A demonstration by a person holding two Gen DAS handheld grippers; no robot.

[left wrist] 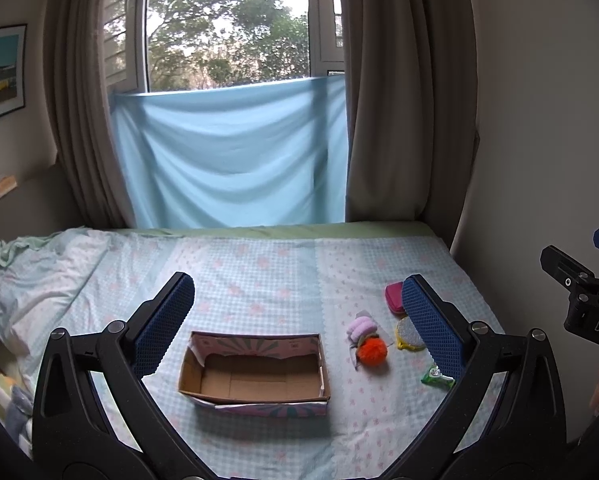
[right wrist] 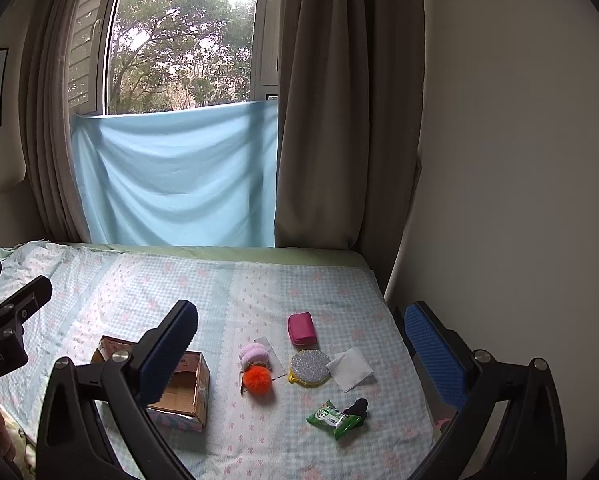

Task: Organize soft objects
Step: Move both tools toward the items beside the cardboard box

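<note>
Bed covered with a pale blue checked sheet with pink flowers [right wrist: 299,288] fills the lower field in both wrist views; a light blue cloth [left wrist: 231,152] hangs over the window sill behind it, between brown curtains [right wrist: 351,100]. On the sheet, an open brown cardboard box with a patterned outside [left wrist: 255,376] sits upright and holds nothing that I can see. My left gripper [left wrist: 299,320] hangs above the bed with its jaws spread wide, nothing between them; the box lies in that gap. My right gripper [right wrist: 299,356] is likewise spread wide and holds nothing. The soft items lie loose on the sheet to the right of the box, all outside it: a round yellow-rimmed pad with a glittery silver face [right wrist: 310,367], touching a folded white tissue square [right wrist: 351,367] on its right; a green plastic wipes packet [right wrist: 333,419] nearest me, with a small black object [right wrist: 358,406] at its far corner, kind unclear; a magenta zip pouch [right wrist: 301,328] farthest back; a pink fluffy scrunchie [right wrist: 254,354]; and an orange fur pom-pom [right wrist: 257,379] just beside the scrunchie.
</note>
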